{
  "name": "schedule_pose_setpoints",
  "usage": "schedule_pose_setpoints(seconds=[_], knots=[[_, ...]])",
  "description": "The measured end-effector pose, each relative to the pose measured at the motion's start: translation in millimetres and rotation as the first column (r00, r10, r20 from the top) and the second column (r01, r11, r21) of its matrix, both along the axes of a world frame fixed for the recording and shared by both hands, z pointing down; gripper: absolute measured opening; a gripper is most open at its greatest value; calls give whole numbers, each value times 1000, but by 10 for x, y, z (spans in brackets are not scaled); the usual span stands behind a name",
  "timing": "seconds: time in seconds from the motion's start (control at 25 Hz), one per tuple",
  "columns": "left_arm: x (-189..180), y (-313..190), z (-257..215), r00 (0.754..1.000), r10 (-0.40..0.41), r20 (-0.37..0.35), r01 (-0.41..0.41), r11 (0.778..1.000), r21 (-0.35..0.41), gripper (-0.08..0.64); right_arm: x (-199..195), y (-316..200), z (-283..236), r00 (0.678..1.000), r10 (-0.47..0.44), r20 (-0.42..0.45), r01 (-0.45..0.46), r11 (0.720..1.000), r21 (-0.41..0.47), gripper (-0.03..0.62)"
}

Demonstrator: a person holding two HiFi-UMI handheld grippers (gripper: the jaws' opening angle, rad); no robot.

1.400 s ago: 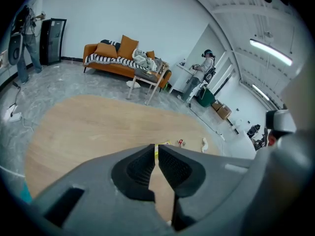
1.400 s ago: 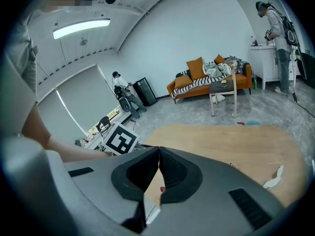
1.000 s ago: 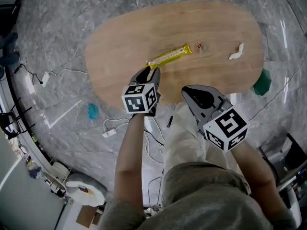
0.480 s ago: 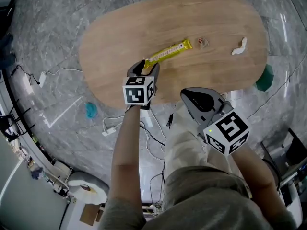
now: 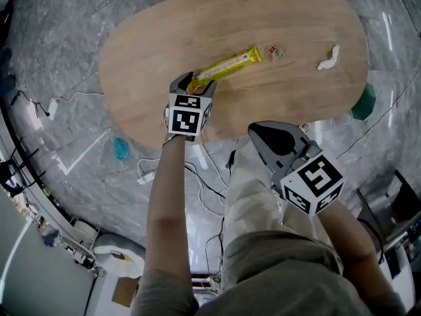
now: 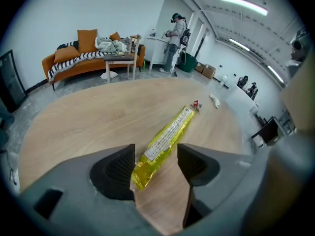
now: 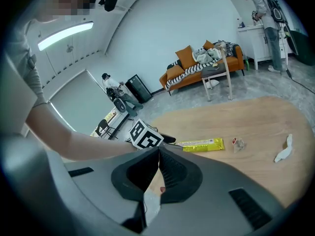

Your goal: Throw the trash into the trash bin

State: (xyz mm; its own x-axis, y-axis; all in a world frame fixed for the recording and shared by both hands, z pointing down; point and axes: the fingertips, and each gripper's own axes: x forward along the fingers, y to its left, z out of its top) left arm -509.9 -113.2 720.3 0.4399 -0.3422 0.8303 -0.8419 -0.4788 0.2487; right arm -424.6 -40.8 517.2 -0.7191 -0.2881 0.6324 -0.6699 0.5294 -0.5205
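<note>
Wood-topped oval table (image 5: pixel 276 18), standing on grey marbled floor, bearing three pieces of litter.

Item one: yellow wrapper (image 5: pixel 227 66), long and flat, lying at a slant near the table's middle. Its near end sits between the jaws of the left gripper (image 5: pixel 192 83).

Item two: small clear wrapper with a red spot (image 5: pixel 275 51), just beside the yellow wrapper's far end and apart from it.

Item three: white crumpled scrap (image 5: pixel 327 58), further right, near the table's right end.

Left gripper: pointed steeply down at the table, jaws just opened wide. The wrapper's end lies closer to the left pad, and neither pad presses on it.

Right gripper (image 5: pixel 260 131): held off the table's near edge, above the person's lap. Its jaws are closed together with nothing between them.

Green object (image 5: pixel 360 104): on the floor, just beside the table's right edge; kind not discernible.
</note>
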Motion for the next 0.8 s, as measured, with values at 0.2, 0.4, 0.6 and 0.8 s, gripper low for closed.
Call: schedule_pose_setpoints(seconds=[0.2,0.4,0.6,0.8], knots=[[-2,-25,72,996,65,59,-66,997,24,275,-1,10,26,1000,5,0,-5,1000,-11,9],[49,-3,166,990,115,79,-116,993,11,276,-18,32,58,1000,6,8,-6,1000,-18,9],[110,81,249,972,204,119,-205,979,-1,275,-28,39,78,1000,4,12,-4,1000,-21,9],[145,139,246,962,233,140,-236,972,1,273,-8,31,53,1000,11,13,-10,1000,-19,9]])
